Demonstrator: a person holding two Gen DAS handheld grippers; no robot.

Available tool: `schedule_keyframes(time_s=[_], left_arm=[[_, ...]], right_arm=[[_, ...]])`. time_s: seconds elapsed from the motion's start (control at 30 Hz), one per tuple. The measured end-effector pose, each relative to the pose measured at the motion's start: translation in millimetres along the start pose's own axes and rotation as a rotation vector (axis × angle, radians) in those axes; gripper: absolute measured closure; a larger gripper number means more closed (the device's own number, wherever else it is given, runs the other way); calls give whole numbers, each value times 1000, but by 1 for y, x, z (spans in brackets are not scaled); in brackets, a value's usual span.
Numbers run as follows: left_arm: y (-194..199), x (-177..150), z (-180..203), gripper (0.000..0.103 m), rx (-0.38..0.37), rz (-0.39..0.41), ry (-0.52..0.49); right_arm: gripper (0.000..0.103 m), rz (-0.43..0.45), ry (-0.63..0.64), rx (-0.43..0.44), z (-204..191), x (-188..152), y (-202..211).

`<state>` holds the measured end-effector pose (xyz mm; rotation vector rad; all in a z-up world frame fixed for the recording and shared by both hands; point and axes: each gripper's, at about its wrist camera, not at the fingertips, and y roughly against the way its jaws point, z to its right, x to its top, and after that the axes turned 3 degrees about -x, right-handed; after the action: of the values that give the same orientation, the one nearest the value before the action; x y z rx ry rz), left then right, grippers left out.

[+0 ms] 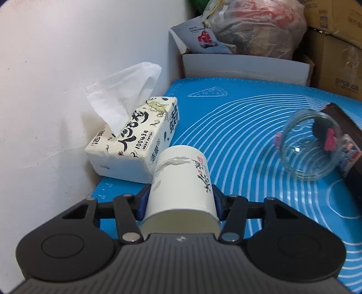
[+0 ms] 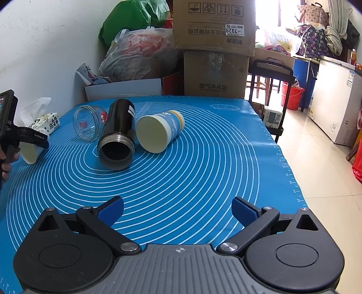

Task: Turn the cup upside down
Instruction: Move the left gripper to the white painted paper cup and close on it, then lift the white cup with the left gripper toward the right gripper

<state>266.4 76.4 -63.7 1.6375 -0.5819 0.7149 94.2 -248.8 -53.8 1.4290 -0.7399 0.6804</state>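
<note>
With our left gripper (image 1: 181,201) clamped on the white paper cup (image 1: 181,181) above the blue mat (image 1: 248,135) — right gripper (image 2: 177,212) wide open, empty — we should rotate gently, avoiding crushing, until its mouth faces down.

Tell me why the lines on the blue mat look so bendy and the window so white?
Right wrist view: the fisheye lens curves the mat edges, and daylight overexposes the window. Left wrist view: softer light, and the glass jar warps the lines seen through it.
</note>
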Motion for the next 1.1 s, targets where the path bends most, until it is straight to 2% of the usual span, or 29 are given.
schedule_keyframes(time_s=[0.13, 0.37, 0.53, 0.63, 0.83, 0.97, 1.1], left_arm=[[27, -8, 7, 49, -45, 29, -13], [98, -35, 32, 50, -183, 75, -24], [139, -59, 58, 50, -292, 67, -44], [156, -73, 76, 49, -333, 67, -63], [163, -97, 111, 49, -392, 3, -105], [155, -108, 127, 48, -360, -7, -153], [145, -111, 130, 46, -363, -44, -157]], right_arm=[[0, 8, -7, 1, 1, 2, 5], [0, 16, -14, 2, 3, 0, 19], [0, 9, -8, 9, 3, -3, 28], [0, 0, -10, 15, 4, -5, 31], [0, -25, -20, 18, 9, -11, 34], [0, -47, -34, 22, 13, -16, 33], [0, -60, -32, 19, 15, -19, 31]])
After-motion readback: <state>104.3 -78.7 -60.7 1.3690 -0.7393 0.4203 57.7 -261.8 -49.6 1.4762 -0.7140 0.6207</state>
